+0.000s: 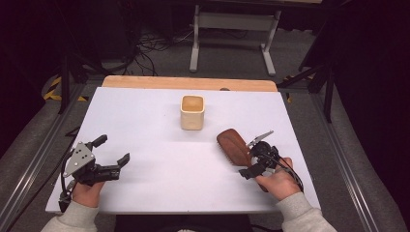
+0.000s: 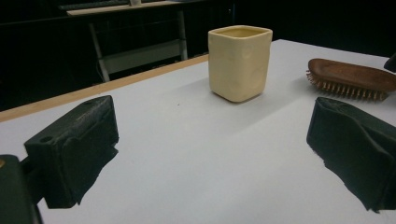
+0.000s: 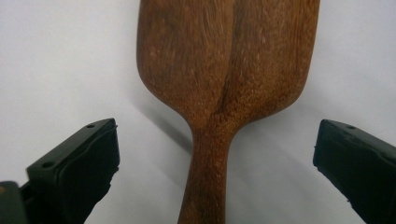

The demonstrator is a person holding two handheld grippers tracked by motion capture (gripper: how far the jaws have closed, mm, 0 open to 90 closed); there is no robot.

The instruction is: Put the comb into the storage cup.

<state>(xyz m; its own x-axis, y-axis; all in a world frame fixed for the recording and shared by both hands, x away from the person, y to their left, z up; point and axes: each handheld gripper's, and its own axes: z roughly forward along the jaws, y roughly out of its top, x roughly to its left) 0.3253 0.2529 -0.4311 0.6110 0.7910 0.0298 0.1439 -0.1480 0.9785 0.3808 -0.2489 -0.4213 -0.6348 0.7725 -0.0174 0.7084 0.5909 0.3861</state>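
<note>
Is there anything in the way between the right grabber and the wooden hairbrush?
No, nothing blocks it. The right gripper has its jaws wide open on either side of the wooden hairbrush, whose handle runs straight between them over bare white table. The pads aren't touching it.

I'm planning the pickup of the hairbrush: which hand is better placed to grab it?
The right. Its tongs stand open on either side of the hairbrush handle, pads not touching. The left tongs hover open across the table, far from it.
</note>
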